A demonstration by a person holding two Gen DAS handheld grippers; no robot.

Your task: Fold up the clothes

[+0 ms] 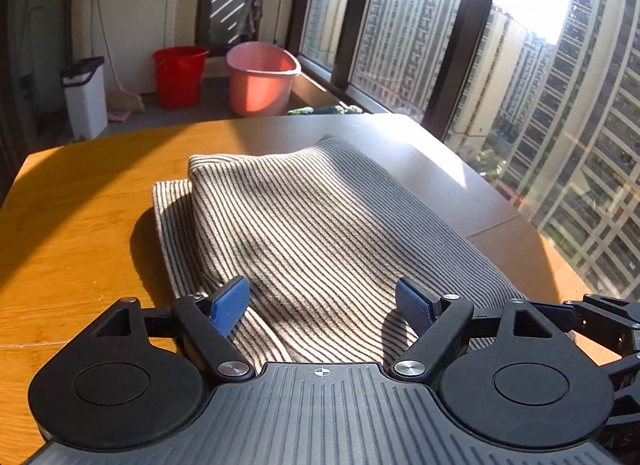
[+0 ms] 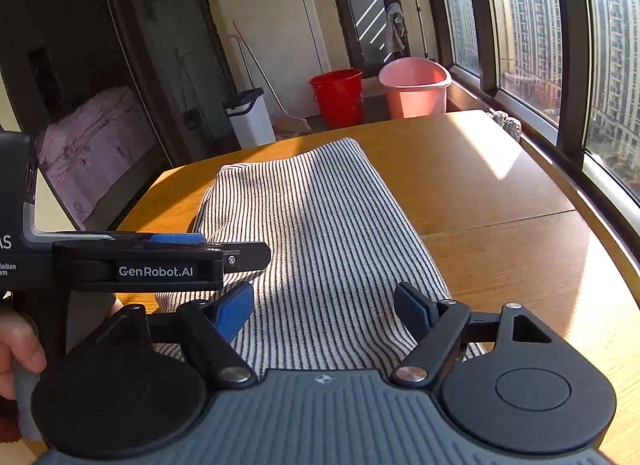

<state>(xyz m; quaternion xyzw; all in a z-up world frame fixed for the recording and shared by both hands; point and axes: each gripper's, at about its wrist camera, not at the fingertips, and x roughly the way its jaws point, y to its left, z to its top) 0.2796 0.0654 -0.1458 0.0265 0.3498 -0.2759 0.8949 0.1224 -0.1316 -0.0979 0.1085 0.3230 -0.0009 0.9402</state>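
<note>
A folded garment of cream knit fabric with thin dark stripes (image 1: 304, 221) lies on a warm orange-brown wooden desk (image 1: 72, 233), filling the centre of both wrist views. One thick folded layer sits on top of a wider layer whose edge shows at centre left of the left wrist view.

The left tool (image 1: 323, 303), black with blue pads, sits at the bottom of its view with its jaws spread wide and nothing between them; the near edge of the striped cloth lies just below and between the pads (image 1: 230, 305), which do not press on it. The right tool (image 2: 325, 307) is likewise spread wide over the near edge of the same cloth (image 2: 320, 233), gripping nothing.

In the right wrist view the left tool crosses the left side of the frame, and part of a hand (image 2: 16, 349) shows at the lower left edge.

Beyond the desk, near the top centre, stand a red plastic bucket (image 1: 178, 75), a pink plastic tub (image 1: 262, 77) and a white bin with a black lid (image 1: 84, 95). Tall windows (image 1: 520, 45) on the right show apartment blocks
</note>
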